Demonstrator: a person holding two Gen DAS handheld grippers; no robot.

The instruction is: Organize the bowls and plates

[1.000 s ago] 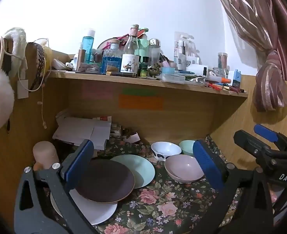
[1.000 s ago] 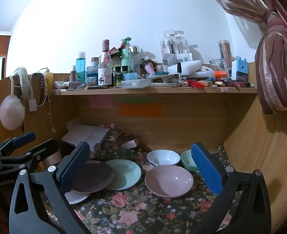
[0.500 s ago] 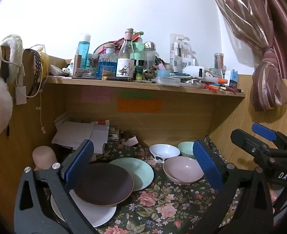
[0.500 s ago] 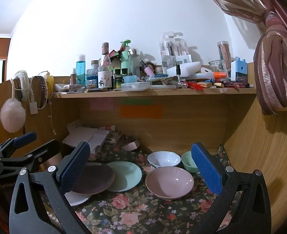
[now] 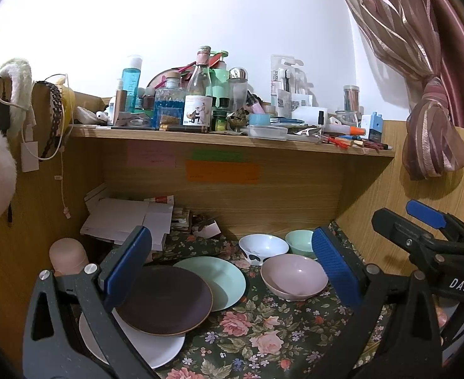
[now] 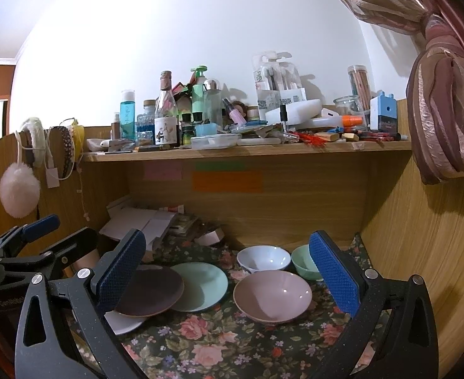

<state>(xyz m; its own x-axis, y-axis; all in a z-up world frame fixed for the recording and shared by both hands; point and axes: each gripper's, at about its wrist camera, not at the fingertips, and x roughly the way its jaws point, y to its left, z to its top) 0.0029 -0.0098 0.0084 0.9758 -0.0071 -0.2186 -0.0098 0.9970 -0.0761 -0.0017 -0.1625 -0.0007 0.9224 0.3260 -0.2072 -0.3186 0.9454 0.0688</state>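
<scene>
On the floral cloth lie a dark brown plate [image 5: 165,300] overlapping a white plate [image 5: 156,347] and a mint green plate [image 5: 222,281]. To the right stand a pink bowl [image 5: 293,276], a white bowl [image 5: 263,248] and a small green bowl [image 5: 300,241]. The same dishes show in the right wrist view: brown plate [image 6: 151,290], green plate [image 6: 203,284], pink bowl [image 6: 273,295], white bowl [image 6: 263,259], green bowl [image 6: 304,265]. My left gripper [image 5: 229,271] is open and empty, above the plates. My right gripper [image 6: 225,278] is open and empty, held back from the bowls.
A wooden shelf [image 5: 232,142] crowded with bottles hangs over the dishes. Wooden walls close in on the left and right. Papers and boxes [image 5: 127,221] lie at the back left, beside a pink cylinder [image 5: 68,255]. A tied curtain [image 5: 434,132] hangs at the right.
Both views have shifted slightly, as the grippers drew back and rose a little. The dishes have not moved and both grippers stay open.
</scene>
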